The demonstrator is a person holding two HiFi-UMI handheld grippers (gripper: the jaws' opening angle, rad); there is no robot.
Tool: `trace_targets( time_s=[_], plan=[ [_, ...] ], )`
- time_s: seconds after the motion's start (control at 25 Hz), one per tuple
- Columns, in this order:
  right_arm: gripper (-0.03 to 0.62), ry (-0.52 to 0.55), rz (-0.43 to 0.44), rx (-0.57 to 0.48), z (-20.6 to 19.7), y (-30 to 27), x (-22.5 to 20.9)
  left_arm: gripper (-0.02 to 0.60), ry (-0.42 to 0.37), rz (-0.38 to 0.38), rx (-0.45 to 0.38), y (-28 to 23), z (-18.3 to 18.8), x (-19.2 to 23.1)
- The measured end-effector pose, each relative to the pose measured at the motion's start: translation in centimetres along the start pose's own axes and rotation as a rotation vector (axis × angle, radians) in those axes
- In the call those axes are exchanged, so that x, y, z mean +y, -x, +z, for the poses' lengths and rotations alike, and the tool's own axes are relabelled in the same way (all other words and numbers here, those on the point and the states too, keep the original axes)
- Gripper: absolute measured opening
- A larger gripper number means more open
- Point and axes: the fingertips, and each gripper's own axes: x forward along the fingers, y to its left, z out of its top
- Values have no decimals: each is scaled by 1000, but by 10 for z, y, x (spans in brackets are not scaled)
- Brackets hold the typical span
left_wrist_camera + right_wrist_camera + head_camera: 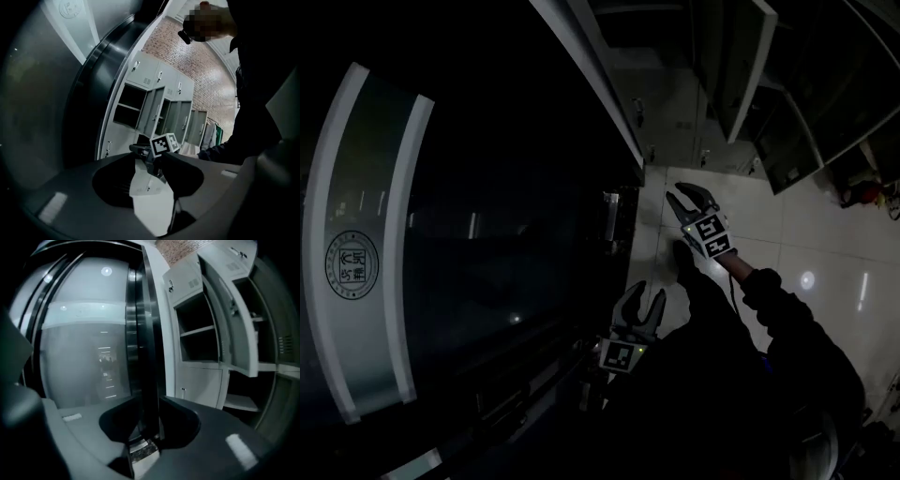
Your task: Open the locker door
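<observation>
Head view has a dark glass panel [487, 234] filling your left side, and it has nothing to do with the job. Your left gripper [647, 292] hangs low beside the panel's lower edge. Its own view shows the jaws released with nothing between the pads. It looks past them at your other tool and the bank beyond.

Your right gripper [677, 192] is held higher and further out, over the pale floor [825, 244] and close to the panel's frame edge [145, 357]. Its jaws stand wide apart. In its view that dark frame edge lines up in the gap, but no pad presses on it, and you cannot tell from here whether it sits between the jaws or just beyond them.

The lockers [201, 333] lie further right and well apart from both tools. Several doors in the bank hang open, showing bare shelves. A closed door [199, 383] sits below them with a small handle [183, 391] at its left edge. Which door is yours the pictures do not say.

By my reading, the task proper has not started, since neither gripper is at a handle. You have the whole approach left: turn away from the glass, reach a closed door, take its handle and swing it out.
</observation>
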Motion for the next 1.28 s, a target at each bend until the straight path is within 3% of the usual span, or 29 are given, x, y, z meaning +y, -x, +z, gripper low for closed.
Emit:
trace_targets(
  time_s=[0.2,0.36,0.56,0.76,0.92,1.04,1.08,1.28],
  plan=[
    [95,20,-82,34,4,-166,-103,176,-47,28,18,-116,36,86],
    [91,22,-118,119,-30,-258,-135,176,-23,34,56,-175,49,124],
    [91,15,-189,191,-75,-346,-180,175,32,36,109,-225,39,161],
    [103,21,-275,199,-87,-380,-197,175,86,109,200,-226,10,195],
    [119,31,-324,194,-87,-401,-203,175,78,123,234,-238,0,218],
    [84,1,-365,177,-90,-402,-207,175,71,122,220,-253,7,226],
    [46,-4,-369,175,-90,-400,-209,175,69,118,212,-257,11,228],
    [29,34,-258,204,-97,-376,-181,175,37,90,192,-269,20,226]
  ],
)
